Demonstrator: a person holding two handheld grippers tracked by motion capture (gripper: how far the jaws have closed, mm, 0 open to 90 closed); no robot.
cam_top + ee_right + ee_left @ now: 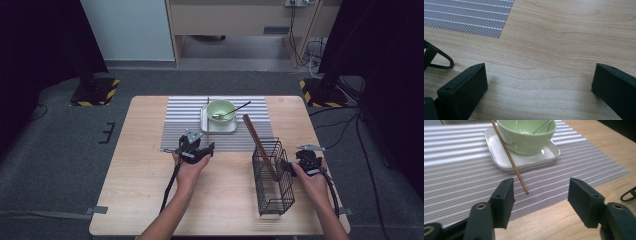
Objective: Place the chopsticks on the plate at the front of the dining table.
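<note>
A green bowl (pixel 221 109) with a metal spoon (pixel 235 110) in it sits on a white square plate (pixel 218 126) on the striped placemat (pixel 182 120). One brown chopstick (pixel 510 158) leans on the plate's (pixel 499 157) left rim beside the bowl (pixel 529 137), its tip on the mat just ahead of my left gripper (pixel 541 188), which is open and holds nothing. More brown chopsticks (pixel 255 135) stand slanted in a black wire basket (pixel 272 180). My right gripper (pixel 540 72) is open over bare wood, right of the basket. From above, the left gripper (pixel 198 141) is at the mat's near edge and the right gripper (pixel 302 154) beside the basket.
The wooden table (pixel 145 190) has bare wood at the front left and between the hands. A wire loop of the basket (pixel 441 61) shows at the left of the right gripper view, with the placemat's corner (pixel 469 17) beyond it. Black stands flank the table's far corners.
</note>
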